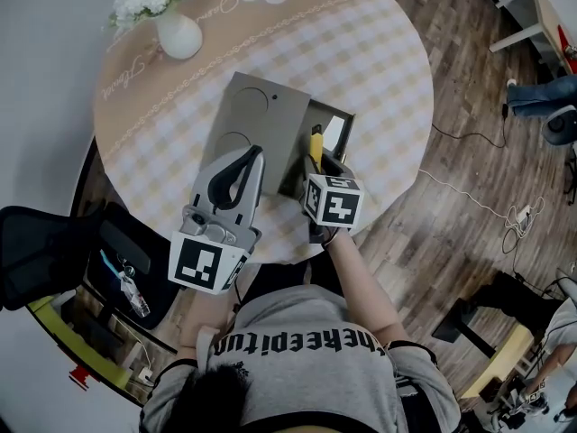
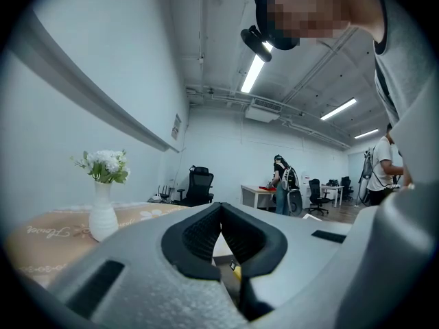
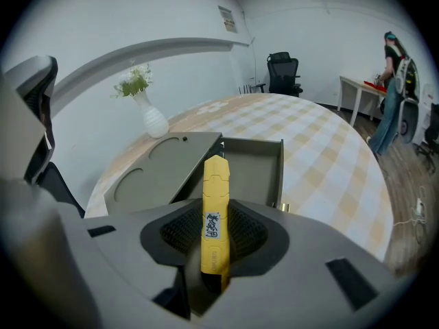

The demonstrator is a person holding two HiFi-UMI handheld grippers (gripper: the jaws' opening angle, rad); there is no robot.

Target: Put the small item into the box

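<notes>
Right gripper (image 3: 214,214) clenched on yellow small item (image 3: 214,190); item stands lengthwise between pads, front end projecting past jaw tips, label facing camera; item points toward open compartment of grey box (image 3: 257,160), not lying in box; contact with box cannot be told. Box lid (image 1: 257,115) laid open to left, two round recesses showing. Left gripper (image 2: 220,208) closed, pad tips meeting, nothing between; in head view sits over near edge of lid. Box on round checked table (image 1: 379,79); white vase (image 1: 178,34) with flowers at far side, well apart.
</notes>
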